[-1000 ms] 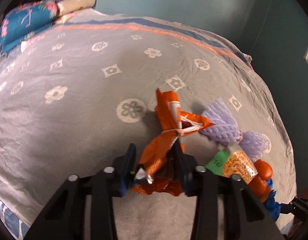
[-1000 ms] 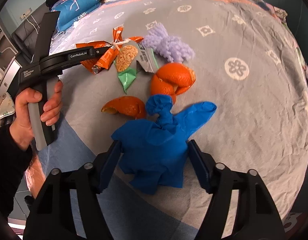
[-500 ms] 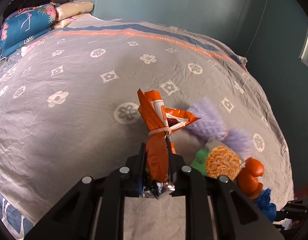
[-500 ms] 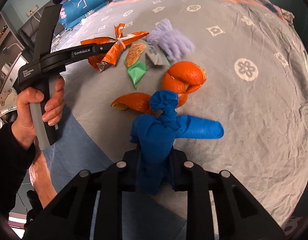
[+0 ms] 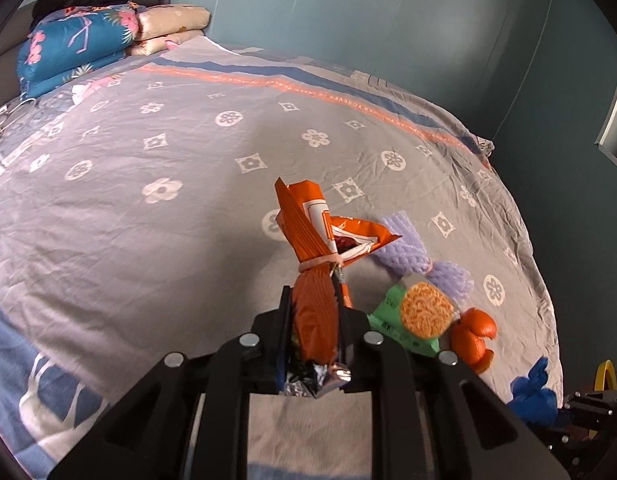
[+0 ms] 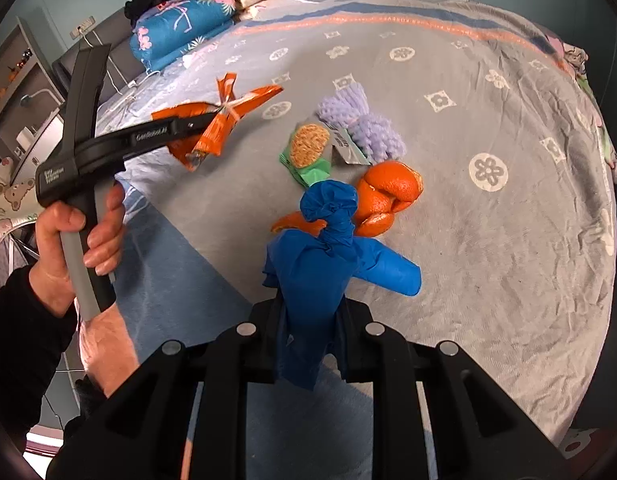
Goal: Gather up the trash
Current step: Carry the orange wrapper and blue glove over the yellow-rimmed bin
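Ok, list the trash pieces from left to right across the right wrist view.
Orange snack wrapper → green noodle packet → purple foam net → orange peel. The blue glove overlaps the peel scraps, so it is left out.

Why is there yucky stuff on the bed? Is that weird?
Yes, litter doesn't belong on a bedspread. Orange peel, a green noodle packet and purple foam netting lie there. The left gripper pinches an orange wrapper; the right gripper a knotted blue glove.
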A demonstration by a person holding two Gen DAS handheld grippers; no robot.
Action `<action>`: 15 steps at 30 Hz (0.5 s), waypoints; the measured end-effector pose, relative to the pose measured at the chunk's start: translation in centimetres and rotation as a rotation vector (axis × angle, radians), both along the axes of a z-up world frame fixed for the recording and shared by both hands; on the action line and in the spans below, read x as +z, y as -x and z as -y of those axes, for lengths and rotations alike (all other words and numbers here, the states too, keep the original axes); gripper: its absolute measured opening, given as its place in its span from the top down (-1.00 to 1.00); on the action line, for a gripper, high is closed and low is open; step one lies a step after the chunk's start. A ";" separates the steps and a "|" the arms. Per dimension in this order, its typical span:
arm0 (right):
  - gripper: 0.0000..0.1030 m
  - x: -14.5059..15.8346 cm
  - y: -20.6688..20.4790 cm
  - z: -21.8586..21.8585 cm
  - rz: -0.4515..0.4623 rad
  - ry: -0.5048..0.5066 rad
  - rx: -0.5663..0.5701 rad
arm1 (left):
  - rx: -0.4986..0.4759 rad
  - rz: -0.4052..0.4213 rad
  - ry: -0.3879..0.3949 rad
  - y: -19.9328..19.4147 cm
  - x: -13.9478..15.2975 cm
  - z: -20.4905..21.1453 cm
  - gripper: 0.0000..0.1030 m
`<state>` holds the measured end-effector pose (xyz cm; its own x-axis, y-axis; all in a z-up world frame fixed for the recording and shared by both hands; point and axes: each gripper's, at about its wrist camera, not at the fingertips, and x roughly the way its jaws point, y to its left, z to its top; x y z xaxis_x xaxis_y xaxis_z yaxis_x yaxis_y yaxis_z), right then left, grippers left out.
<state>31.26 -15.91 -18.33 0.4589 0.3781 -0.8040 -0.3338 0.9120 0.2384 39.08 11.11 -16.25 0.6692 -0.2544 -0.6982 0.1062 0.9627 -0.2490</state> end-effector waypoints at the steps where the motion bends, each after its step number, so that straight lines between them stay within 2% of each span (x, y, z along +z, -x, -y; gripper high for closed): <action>1: 0.64 0.3 0.3 0.0 0.004 -0.001 -0.002 | 0.002 0.002 0.001 0.4 0.2 -0.2 0.69; 15: 0.64 4.4 5.1 1.9 0.086 -0.036 -0.025 | 0.039 0.019 -0.003 6.7 3.0 -0.8 0.69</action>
<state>26.16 -17.78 -13.92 0.5350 0.3939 -0.7474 -0.3318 0.9115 0.2429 32.34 11.96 -13.23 0.6914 -0.2264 -0.6861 0.0737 0.9668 -0.2448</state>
